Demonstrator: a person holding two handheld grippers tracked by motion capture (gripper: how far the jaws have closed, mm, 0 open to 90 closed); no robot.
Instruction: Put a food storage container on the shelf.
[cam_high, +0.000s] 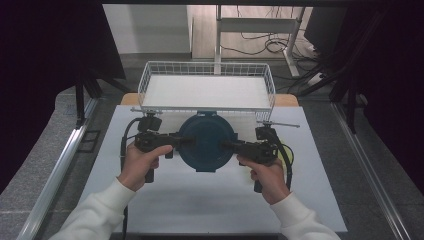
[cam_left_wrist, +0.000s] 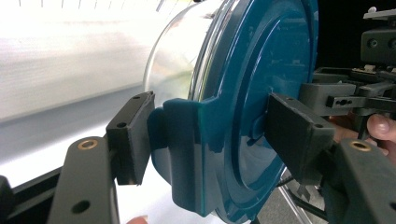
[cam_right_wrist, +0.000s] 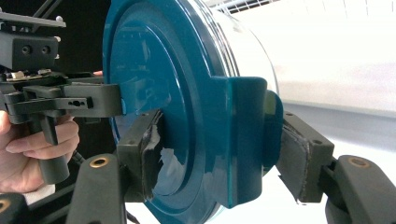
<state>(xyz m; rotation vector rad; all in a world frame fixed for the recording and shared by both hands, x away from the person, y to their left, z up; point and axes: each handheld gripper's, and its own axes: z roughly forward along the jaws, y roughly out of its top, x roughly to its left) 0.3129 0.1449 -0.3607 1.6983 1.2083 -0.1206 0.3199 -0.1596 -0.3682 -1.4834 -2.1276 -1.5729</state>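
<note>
A round clear container with a dark teal lid hangs above the white table between my two grippers. My left gripper is shut on the lid's left side clip, and my right gripper is shut on the right one. In the left gripper view the pads squeeze the teal clip from the clear bowl's side and the lid's top. In the right gripper view the worn pads clamp the opposite clip the same way. Each hand grasps its gripper's handle from below.
A white wire basket with a flat pale floor stands just behind the container at the table's far edge. The white table top lies under the hands. Metal rails run along both sides, and cables lie on the floor beyond.
</note>
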